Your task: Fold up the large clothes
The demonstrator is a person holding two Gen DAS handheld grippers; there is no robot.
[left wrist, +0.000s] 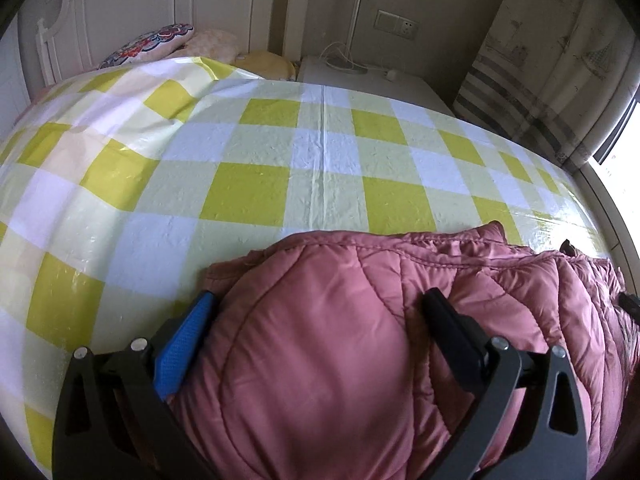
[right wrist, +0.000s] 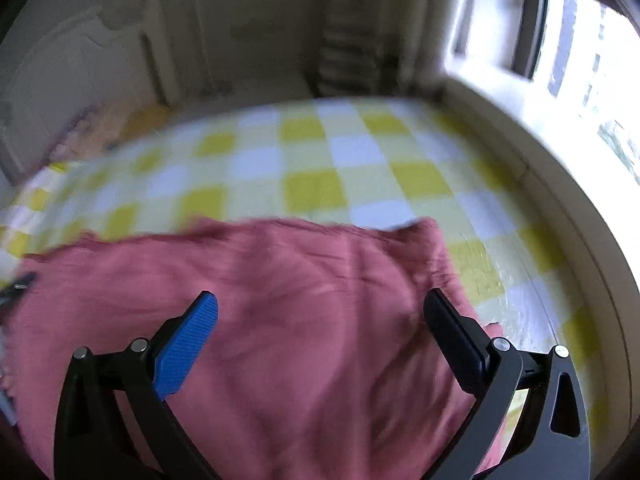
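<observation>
jacket bunched on near bed, partly folded | left tongs wide | right tongs wide, holding nothing | final folds judged remaining

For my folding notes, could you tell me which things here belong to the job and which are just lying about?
Job: pink quilted coat, left gripper, right gripper, checked bed cover.
Lying about: patterned pillow, yellow cushion, white nightstand, curtain.

Quilted jacket lies on bed's near edge, atop checked sheet. Pillows at far-left by headboard; nightstand behind bed; curtain, window to right.
</observation>
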